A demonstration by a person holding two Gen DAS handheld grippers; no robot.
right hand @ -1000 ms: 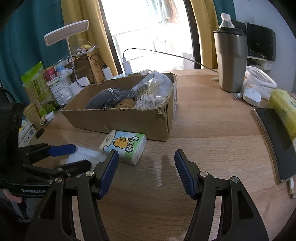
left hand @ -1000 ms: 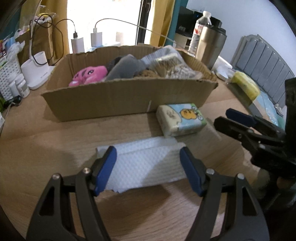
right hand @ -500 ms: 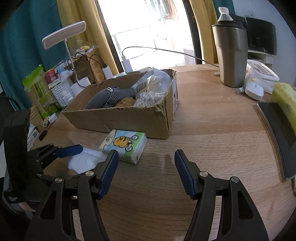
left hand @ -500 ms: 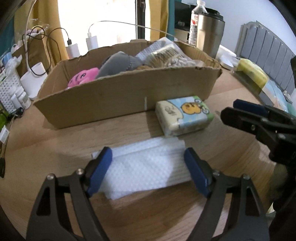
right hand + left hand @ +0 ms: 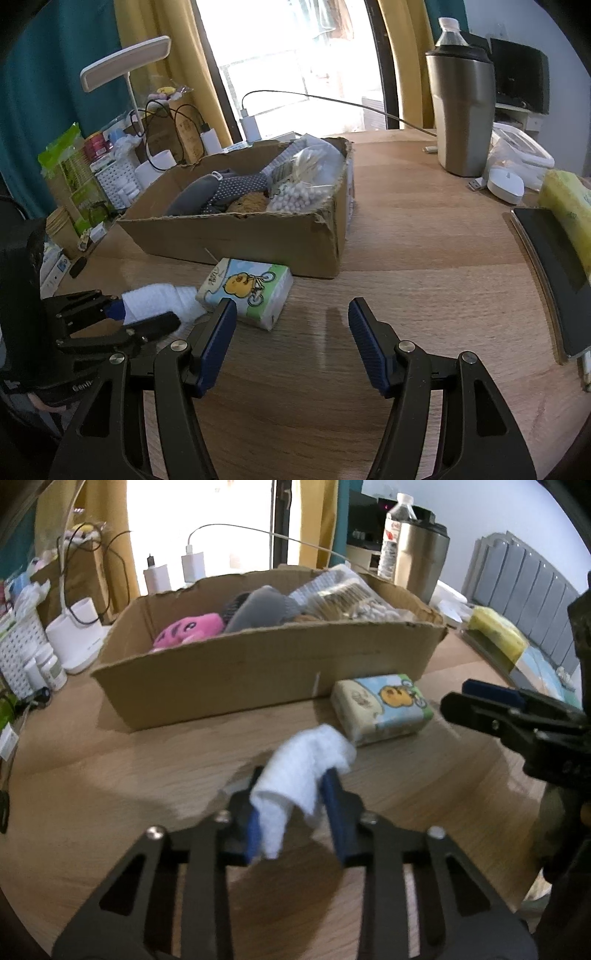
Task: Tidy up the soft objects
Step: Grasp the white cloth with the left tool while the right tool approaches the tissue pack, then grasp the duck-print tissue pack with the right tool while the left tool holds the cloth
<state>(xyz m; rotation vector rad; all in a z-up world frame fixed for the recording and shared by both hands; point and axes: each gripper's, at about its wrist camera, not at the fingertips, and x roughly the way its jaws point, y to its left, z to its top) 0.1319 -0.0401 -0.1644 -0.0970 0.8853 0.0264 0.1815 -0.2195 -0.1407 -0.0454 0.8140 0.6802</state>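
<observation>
My left gripper (image 5: 295, 805) is shut on a white folded cloth (image 5: 299, 771), bunched between the blue pads and held just above the wooden table; it also shows in the right wrist view (image 5: 155, 302). A tissue pack (image 5: 384, 709) with a cartoon print lies right of it, against the cardboard box (image 5: 258, 675). The box holds a pink plush (image 5: 188, 629), a grey soft toy (image 5: 258, 607) and a clear bag (image 5: 343, 598). My right gripper (image 5: 290, 325) is open and empty, just right of the tissue pack (image 5: 247, 291).
A steel tumbler (image 5: 461, 114) and water bottle stand behind the box on the right. A yellow pack (image 5: 569, 206) and a dark tablet (image 5: 554, 273) lie at the far right. Chargers, cables, a white basket (image 5: 114, 177) and a desk lamp crowd the back left.
My left gripper has closed on the white cloth, which was lying flat between the open fingers, and has bunched it up and lifted it. The right gripper has stayed open in place.
</observation>
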